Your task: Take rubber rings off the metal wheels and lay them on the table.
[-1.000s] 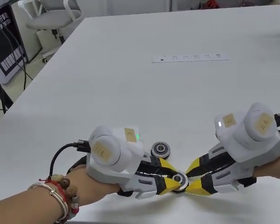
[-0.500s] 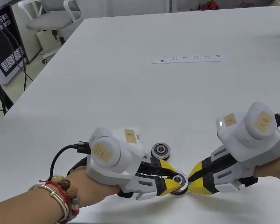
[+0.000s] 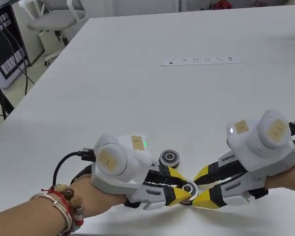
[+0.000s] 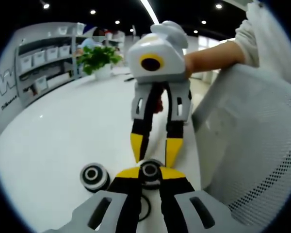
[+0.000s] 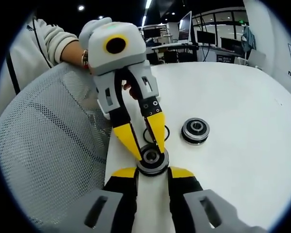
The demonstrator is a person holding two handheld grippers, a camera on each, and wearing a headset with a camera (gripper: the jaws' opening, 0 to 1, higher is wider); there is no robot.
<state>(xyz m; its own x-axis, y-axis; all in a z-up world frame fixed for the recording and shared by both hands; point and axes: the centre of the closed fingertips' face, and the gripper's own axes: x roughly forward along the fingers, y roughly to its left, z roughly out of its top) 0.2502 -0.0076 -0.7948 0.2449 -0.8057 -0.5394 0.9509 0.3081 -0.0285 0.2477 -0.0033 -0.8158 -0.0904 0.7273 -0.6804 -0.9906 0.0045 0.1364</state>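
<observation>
The first wheel (image 5: 153, 160) is a small round metal piece with a dark centre hole. It sits at the near table edge, between the jaw tips of the left gripper (image 3: 179, 189) and the right gripper (image 3: 199, 188), which touch it from opposite sides. The second wheel (image 5: 195, 130) lies flat on the table just beside it, with a black rubber band around its rim. A loose ring (image 5: 155, 133), thin and black, lies flat near both.
</observation>
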